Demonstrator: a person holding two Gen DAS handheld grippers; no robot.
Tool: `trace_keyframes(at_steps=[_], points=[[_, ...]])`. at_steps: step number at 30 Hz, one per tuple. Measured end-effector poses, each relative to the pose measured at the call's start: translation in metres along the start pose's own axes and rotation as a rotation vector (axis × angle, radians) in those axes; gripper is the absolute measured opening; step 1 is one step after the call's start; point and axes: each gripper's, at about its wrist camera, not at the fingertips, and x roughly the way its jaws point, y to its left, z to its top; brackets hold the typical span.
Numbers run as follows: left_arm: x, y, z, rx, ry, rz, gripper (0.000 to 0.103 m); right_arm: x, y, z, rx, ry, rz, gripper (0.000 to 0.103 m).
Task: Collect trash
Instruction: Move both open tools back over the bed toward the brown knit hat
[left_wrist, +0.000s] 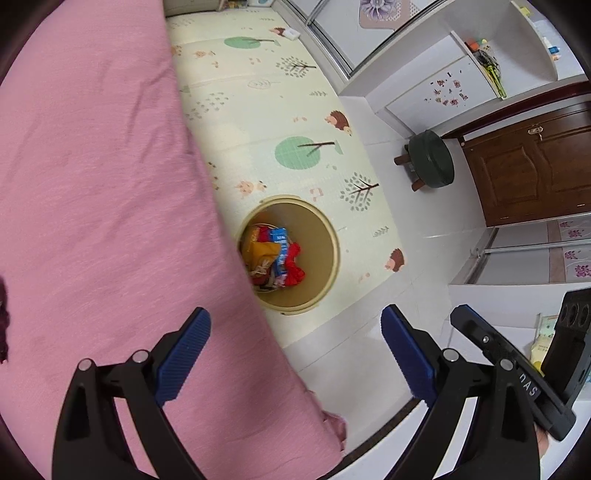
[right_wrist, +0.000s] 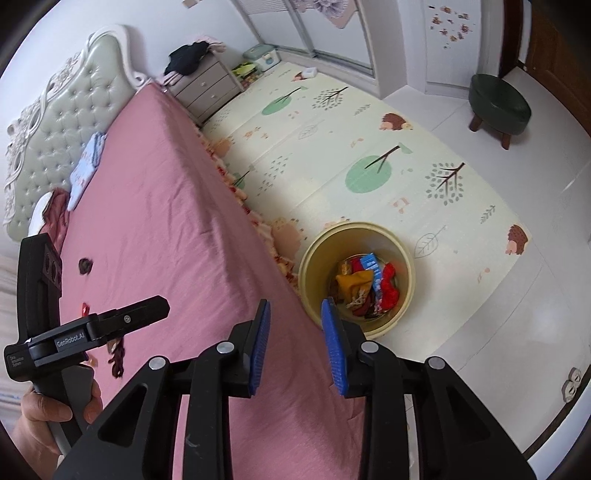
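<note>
A yellow round bin (left_wrist: 330, 236) (right_wrist: 405, 266) stands on the play mat beside the pink bed (left_wrist: 92, 184) (right_wrist: 166, 221). Colourful wrappers (left_wrist: 277, 254) (right_wrist: 369, 280) lie inside it. My left gripper (left_wrist: 295, 347) hangs wide open and empty over the bed's edge, just short of the bin. My right gripper (right_wrist: 295, 332) is partly open, with nothing between its blue pads, over the bed edge next to the bin. On the bed lie a dark scrap (right_wrist: 85, 266), a small red piece (right_wrist: 85, 308) and a dark reddish wrapper (right_wrist: 117, 358).
A person's hand (right_wrist: 55, 406) holds the left gripper's handle. A green stool (left_wrist: 432, 158) (right_wrist: 498, 103) stands on white tiles near a brown door (left_wrist: 535, 166). A grey nightstand (right_wrist: 207, 85) is at the bed's head. A folded blue cloth (right_wrist: 86, 166) lies by the headboard.
</note>
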Motion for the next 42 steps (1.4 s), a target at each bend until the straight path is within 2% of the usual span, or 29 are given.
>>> trace_keyframes(at_steps=[6,17,22,27,36,42], points=[[-0.033,0.038,-0.031,-0.036,-0.036,0.010,0.093,0.006,0.041,-0.027,-0.066,0.037,0.023,0.030],[-0.087,0.138,-0.103,-0.177,-0.093,0.029,0.093,0.029,0.134,-0.091,-0.184,0.135,0.084,0.030],[-0.107,0.188,-0.134,-0.260,-0.115,0.041,0.093,0.038,0.177,-0.120,-0.240,0.161,0.093,0.041],[-0.130,0.240,-0.162,-0.327,-0.141,0.060,0.093,0.047,0.219,-0.145,-0.297,0.186,0.106,0.043],[-0.159,0.304,-0.190,-0.361,-0.162,0.099,0.093,0.067,0.280,-0.179,-0.351,0.214,0.123,0.046],[-0.168,0.338,-0.194,-0.373,-0.172,0.126,0.093,0.088,0.322,-0.188,-0.409,0.247,0.126,0.046]])
